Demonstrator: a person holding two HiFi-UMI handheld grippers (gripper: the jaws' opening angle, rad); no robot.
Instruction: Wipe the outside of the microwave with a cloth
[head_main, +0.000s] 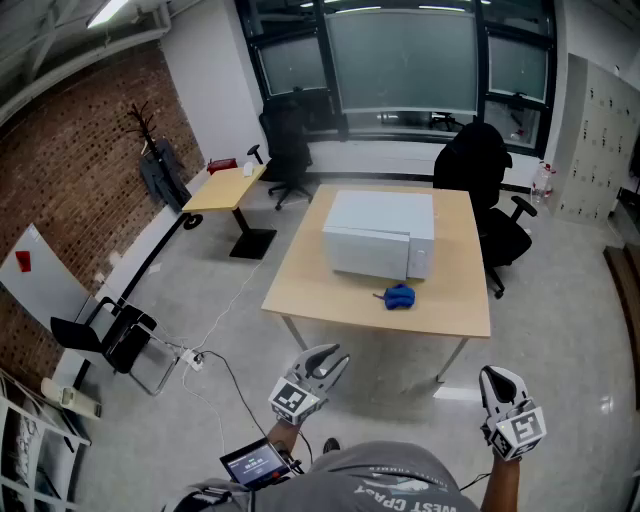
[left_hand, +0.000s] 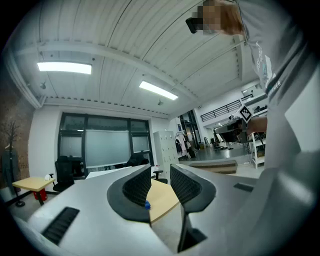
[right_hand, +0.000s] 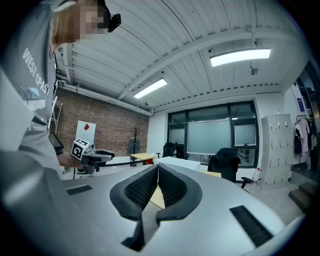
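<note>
The white microwave (head_main: 380, 245) stands on a light wooden table (head_main: 330, 300) some way ahead of me, and a blue cloth (head_main: 399, 296) lies on the table in front of it. Both grippers hang level over the floor, well short of the table. My left gripper (head_main: 335, 360) has a small gap between its jaws, with nothing in it. Through that gap in the left gripper view (left_hand: 160, 172) I see the table (left_hand: 162, 197) and a bit of the blue cloth (left_hand: 147, 205). The tips of my right gripper (head_main: 497, 378) (right_hand: 157, 167) touch, and it holds nothing.
A black office chair (head_main: 480, 170) stands behind the table at the right. A small yellow desk (head_main: 225, 187) and another chair are at the back left. A black folding chair (head_main: 115, 335) and floor cables (head_main: 215, 355) lie to my left by the brick wall.
</note>
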